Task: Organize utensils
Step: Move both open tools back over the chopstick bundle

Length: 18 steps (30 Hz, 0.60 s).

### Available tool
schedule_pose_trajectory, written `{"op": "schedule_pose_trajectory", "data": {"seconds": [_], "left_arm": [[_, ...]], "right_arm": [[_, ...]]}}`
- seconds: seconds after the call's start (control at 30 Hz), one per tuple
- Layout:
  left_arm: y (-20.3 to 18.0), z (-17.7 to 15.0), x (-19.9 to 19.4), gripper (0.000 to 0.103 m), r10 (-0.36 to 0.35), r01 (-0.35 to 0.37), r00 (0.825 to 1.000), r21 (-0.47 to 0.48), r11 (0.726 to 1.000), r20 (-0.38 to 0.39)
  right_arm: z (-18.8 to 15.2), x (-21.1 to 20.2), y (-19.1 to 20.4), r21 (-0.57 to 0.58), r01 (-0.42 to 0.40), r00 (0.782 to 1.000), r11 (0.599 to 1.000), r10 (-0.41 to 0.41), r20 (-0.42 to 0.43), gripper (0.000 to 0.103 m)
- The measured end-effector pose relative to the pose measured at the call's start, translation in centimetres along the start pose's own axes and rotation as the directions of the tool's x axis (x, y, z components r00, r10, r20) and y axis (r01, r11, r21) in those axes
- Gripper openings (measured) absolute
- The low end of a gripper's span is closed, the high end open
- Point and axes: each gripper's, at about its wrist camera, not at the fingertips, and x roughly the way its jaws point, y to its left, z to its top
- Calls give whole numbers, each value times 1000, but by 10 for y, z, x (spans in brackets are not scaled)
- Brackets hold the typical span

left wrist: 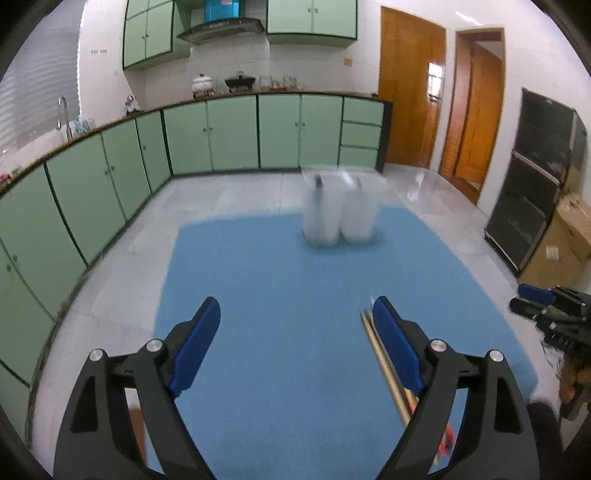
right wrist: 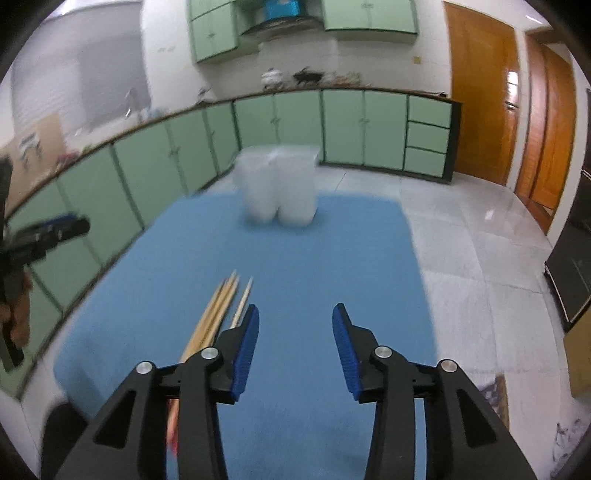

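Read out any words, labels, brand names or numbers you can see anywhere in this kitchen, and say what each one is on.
None can be read.
Blue box above the range hood: a pale patch, maybe a label, too blurred to read.
Cardboard box by the dark cabinet: a small white sticker, too small to read.
Clear utensil holder on the blue mat: no print visible.
Chopsticks: no markings visible.

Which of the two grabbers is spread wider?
The left gripper: its blue pads stand much farther apart than those of the right gripper. Neither holds anything.
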Motion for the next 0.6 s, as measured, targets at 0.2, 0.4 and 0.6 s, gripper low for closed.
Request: {"op": "schedule_pose_trajectory", "data": {"seconds": [0.2, 0.4, 0.6], "left_arm": [[-19, -103, -11, 82, -54, 54, 993, 2, 999, -106], [-38, -151, 3, 82, -89, 96, 974, 24, 995, -208], [-47, -168, 11, 82, -84, 98, 971, 54, 994, -223]], "right_arm": [[-86, -1, 49, -94, -43, 995, 995, 35, -89, 41], [-121, 10, 78, -211, -34, 995, 977, 13, -100, 41], [-110, 24, 81, -222, -55, 996, 973, 38, -83, 41]]}}
